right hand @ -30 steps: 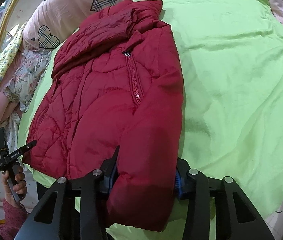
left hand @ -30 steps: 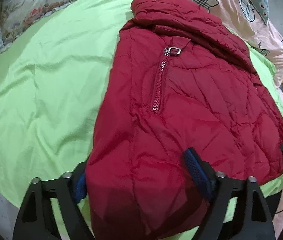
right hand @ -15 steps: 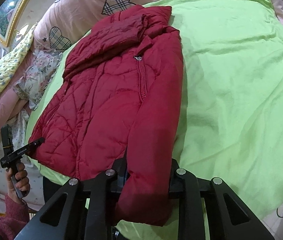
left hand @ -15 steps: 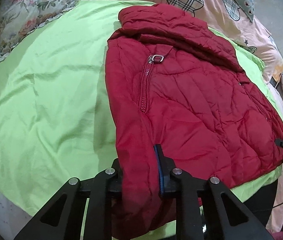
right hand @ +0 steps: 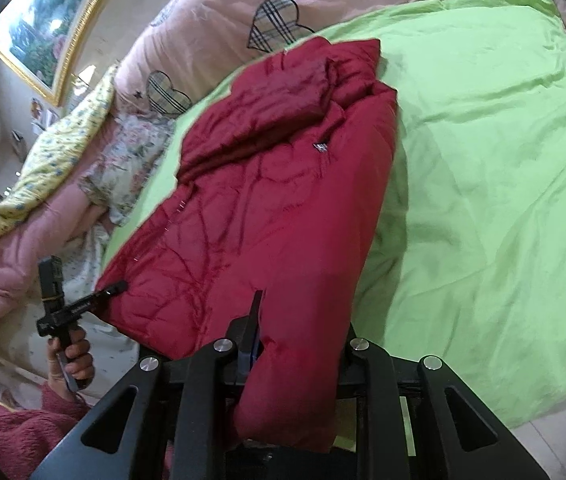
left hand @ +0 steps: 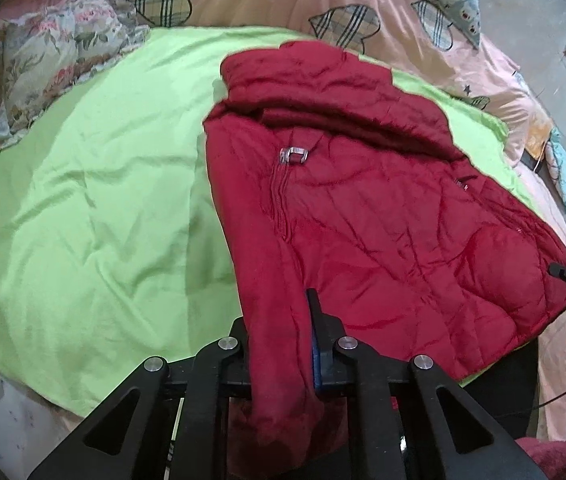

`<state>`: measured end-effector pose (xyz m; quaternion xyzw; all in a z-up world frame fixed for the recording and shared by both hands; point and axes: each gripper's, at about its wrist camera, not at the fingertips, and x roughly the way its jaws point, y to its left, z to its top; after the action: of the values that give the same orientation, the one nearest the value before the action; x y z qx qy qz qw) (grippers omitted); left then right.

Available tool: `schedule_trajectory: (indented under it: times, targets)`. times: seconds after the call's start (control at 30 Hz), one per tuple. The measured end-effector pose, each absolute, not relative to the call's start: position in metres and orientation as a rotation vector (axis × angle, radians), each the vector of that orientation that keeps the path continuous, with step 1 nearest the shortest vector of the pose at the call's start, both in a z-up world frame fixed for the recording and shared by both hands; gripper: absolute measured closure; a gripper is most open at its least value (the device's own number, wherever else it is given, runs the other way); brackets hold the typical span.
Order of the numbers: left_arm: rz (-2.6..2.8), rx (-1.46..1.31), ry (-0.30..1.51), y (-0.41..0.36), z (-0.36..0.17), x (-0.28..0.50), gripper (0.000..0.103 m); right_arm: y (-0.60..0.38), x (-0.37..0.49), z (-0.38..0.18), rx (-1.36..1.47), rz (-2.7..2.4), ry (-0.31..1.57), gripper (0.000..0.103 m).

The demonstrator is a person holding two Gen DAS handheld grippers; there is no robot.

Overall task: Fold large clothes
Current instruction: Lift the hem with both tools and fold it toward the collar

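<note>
My left tool [left hand: 279, 344] is clamped on the near hem of the red jacket [left hand: 363, 220], and my right tool [right hand: 295, 344], whose jaws have just been closing, pinches a thick fold of that same hem. From both tools the jacket runs away toward twelve o'clock over the green sheet [left hand: 83, 220] on the bed, collar farthest. Pink heart-print bedding [right hand: 211, 28] lies beyond.

Both grippers, left [left hand: 279, 332] and right [right hand: 299, 332], seemingly clamped, angled downward.
</note>
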<state>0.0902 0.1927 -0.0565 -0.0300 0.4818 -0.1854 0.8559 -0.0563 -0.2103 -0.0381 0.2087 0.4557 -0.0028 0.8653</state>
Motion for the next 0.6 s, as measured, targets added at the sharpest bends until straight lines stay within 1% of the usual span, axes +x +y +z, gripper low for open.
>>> schedule_trajectory:
  times: [0.27, 0.6]
  targets:
    - [-0.388, -0.119, 0.907, 0.207, -0.023, 0.104, 0.090, -0.221, -0.040, -0.013, 0.491, 0.057, 0.844, 0.082]
    - [-0.354, -0.195, 0.830, 0.209, -0.007, 0.124, 0.090, -0.228, -0.016, 0.009, 0.490, 0.063, 0.746, 0.082]
